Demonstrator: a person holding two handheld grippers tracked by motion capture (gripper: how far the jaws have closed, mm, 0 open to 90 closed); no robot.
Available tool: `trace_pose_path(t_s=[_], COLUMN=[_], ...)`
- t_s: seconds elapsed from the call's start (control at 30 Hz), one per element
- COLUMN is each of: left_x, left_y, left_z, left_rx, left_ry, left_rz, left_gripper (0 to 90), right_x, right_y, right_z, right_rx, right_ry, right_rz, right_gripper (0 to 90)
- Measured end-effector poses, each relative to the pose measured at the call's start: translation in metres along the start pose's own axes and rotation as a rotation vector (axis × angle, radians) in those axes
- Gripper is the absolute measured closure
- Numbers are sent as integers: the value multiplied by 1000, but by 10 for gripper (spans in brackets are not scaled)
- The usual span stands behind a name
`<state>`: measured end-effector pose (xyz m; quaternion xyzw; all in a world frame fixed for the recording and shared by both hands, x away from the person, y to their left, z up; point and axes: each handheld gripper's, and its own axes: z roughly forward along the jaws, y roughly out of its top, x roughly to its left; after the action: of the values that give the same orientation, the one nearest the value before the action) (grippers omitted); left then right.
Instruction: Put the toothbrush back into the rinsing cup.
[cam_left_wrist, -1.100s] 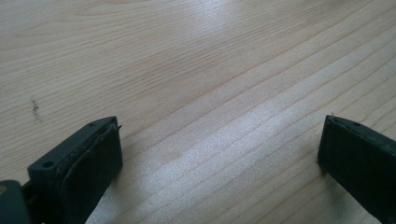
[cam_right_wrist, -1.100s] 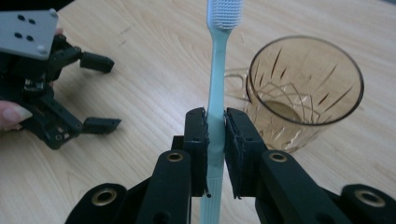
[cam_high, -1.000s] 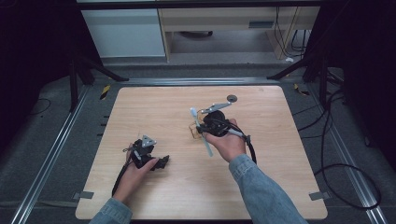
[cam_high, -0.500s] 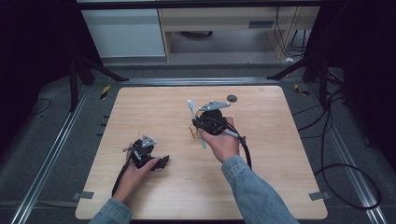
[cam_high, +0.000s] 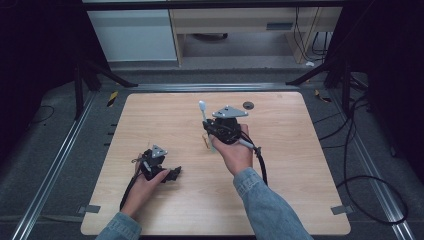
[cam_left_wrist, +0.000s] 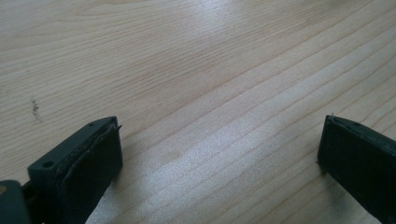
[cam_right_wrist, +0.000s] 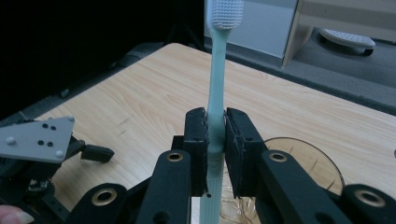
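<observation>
Pale wooden table (cam_high: 300, 165) amid dark floor; left gripper (cam_left_wrist: 219, 154) apart, right gripper (cam_right_wrist: 215, 140) clamped on toothbrush (cam_right_wrist: 216, 70).

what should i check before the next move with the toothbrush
1. Grip: right gripper shut on the toothbrush handle, pads pressing both sides: ok.
2. Brush pose: upright, bristle head on top: ok.
3. Cup: a clear brown cup stands on the table just behind the jaws, mouth up; the toothbrush's lower end hangs next to it, whether inside or in front: cannot tell.
4. Left gripper: open, nothing between the jaws, low over bare wood, apart from the right hand: ok.
5. Small dark disc near the far edge: clear of the toothbrush: ok.
</observation>
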<state>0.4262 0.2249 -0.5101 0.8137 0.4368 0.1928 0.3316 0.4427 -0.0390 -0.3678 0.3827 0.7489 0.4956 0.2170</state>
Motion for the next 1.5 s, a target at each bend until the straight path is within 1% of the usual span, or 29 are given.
trace_pose_path(t_s=[0.17,0.4,0.6,0.73,0.8,0.83,1.03,1.27,1.4,1.5], left_x=[0,0,0,0,0,0,0,0,0,0], left_y=[0,0,0,0,0,0,0,0,0,0], left_z=[0,0,0,0,0,0,0,0,0,0], left_rx=[0,0,-4,-4,-4,-4,-3,-4,-4,-4], left_ry=[0,0,1,1,1,1,1,1,1,1], left_rz=[0,0,-4,-4,-4,-4,-4,-4,-4,-4], left_gripper=[0,0,0,0,0,0,0,0,0,0], right_x=[2,3,5,6,7,8,10,12,11,10], right_y=[1,2,3,3,4,4,4,3,1,0], right_z=[1,1,0,1,1,1,3,7,10,11], right_rx=[-31,-62,-100,-123,-138,-149,-178,-194,-216,-243], right_ry=[2,-6,-25,-33,-41,-53,-70,-80,-93,-106], right_rz=[-6,1,-2,5,2,-2,1,-1,2,0], right_gripper=[794,794,794,794,794,794,794,794,794,794])
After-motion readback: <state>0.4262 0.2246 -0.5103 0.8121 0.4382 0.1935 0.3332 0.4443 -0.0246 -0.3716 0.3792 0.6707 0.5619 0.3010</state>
